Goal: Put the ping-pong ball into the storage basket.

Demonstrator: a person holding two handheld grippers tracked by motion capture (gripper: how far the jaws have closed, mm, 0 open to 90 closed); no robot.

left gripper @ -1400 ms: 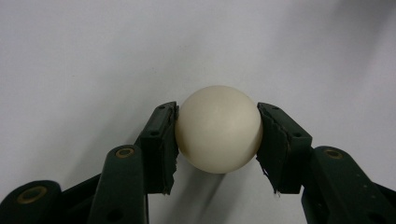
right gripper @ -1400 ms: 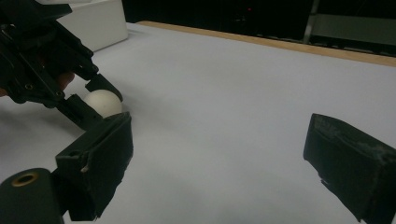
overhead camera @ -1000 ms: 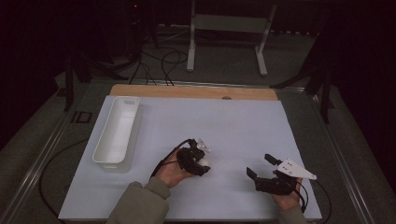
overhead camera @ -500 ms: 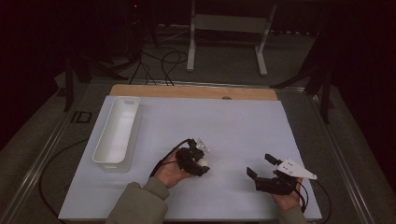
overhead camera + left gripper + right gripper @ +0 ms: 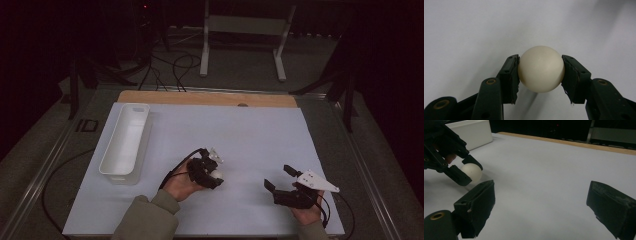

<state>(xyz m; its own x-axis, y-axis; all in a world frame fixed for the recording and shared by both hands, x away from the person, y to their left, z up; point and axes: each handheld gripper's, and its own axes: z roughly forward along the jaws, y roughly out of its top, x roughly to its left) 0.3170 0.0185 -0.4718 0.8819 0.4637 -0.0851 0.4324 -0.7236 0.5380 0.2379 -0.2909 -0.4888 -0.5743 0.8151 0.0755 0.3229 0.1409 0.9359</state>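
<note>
Spanning most of the high view, the desk (image 5: pixel 250 135) carried a white sheet, with a long white bin (image 5: pixel 125 142) at centre left. Lower centre, the left gripper (image 5: pixel 212 175) had its fingers (image 5: pixel 510 75) pinching the cream ball (image 5: pixel 541 68) at its widest part, one pad on each side, ball low over the sheet. Lower right, the right gripper (image 5: pixel 280 177) sat idle with fingers (image 5: pixel 477 200) spread wide, nothing between them. Judgement: step in hand was carrying the ball, probably to the bin. Pads sat on the ball's equator, so the grip looked centred; best to lift straight, keep squeeze constant, avoid wrist roll, and clear the bin wall before opening.
</note>
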